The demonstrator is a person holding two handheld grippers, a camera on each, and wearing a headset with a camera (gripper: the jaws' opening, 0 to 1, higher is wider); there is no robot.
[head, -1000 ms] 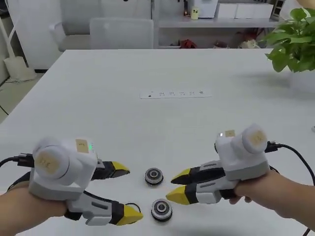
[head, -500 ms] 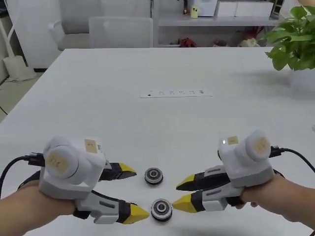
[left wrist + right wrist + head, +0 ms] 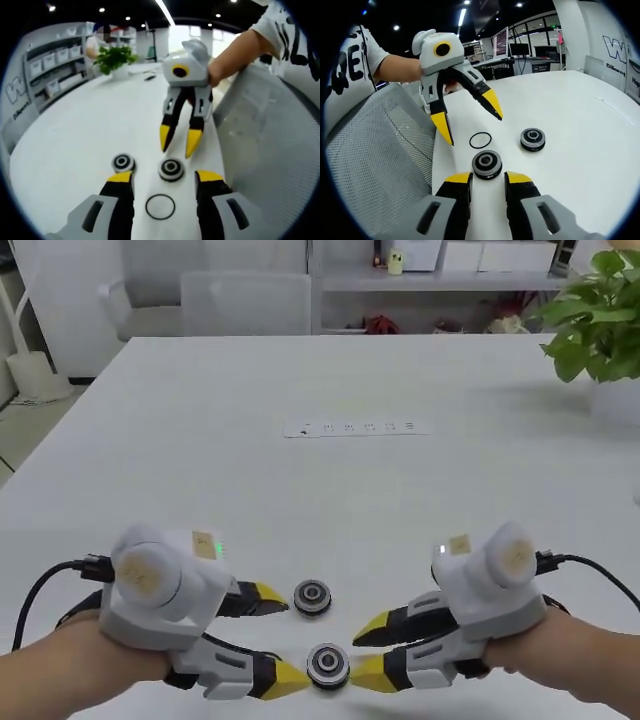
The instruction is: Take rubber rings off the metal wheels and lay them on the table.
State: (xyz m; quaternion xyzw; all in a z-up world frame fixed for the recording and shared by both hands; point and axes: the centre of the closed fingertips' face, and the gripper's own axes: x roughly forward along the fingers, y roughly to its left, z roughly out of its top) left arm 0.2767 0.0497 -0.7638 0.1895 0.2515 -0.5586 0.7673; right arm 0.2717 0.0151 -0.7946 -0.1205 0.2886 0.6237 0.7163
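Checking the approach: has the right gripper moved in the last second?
Yes. The right gripper has shifted toward the person, from level with the far wheel to beside the near wheel; both wheels stayed put.

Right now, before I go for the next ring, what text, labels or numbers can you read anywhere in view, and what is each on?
"W": large letter on the wall; the smaller line beneath is too blurred to read.
"GE": cut-off print on the person's white shirt.
Markings on the power strip: too small to read.
Stickers on the left gripper and right gripper: too small to read.
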